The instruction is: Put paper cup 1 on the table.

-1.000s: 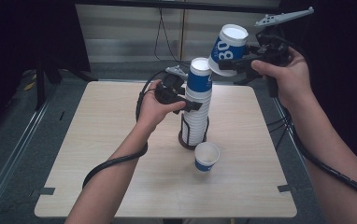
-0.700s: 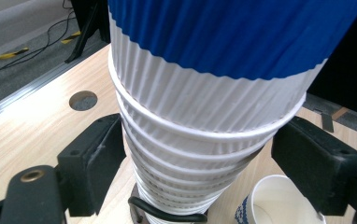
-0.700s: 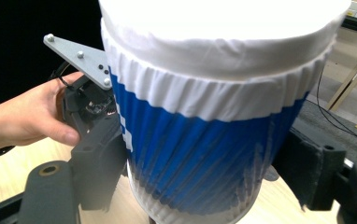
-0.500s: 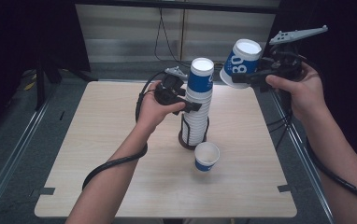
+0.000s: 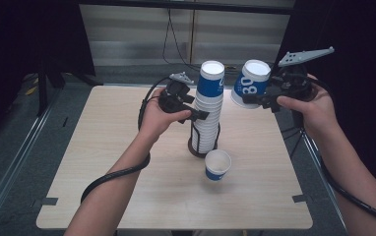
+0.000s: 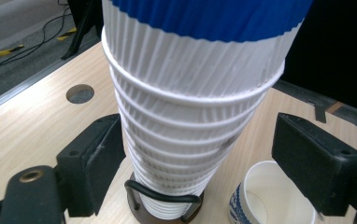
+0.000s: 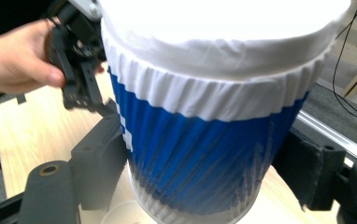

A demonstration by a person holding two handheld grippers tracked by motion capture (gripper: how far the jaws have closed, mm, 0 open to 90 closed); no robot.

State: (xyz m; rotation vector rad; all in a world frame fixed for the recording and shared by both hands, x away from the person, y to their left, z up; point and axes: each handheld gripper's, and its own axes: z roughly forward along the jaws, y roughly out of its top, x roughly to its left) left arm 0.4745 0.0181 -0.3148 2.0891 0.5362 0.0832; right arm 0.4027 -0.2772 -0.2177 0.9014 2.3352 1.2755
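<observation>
Standing on the pale wood-grain worktop (image 5: pixel 127 162), a ribbed paper cup stack (image 5: pixel 206 115) sits between the open left tongs (image 5: pixel 196 114). Left gripper view: corrugated white walls, wire holder (image 6: pixel 165 198). Right gripper view: right tongs (image 7: pixel 204 172) clamp a blue pleated cup (image 7: pixel 204 154) aloft.

wooden table (image 5: pixel 102 167), black curtain (image 5: pixel 9 49), floor cables (image 5: pixel 176 44)
</observation>
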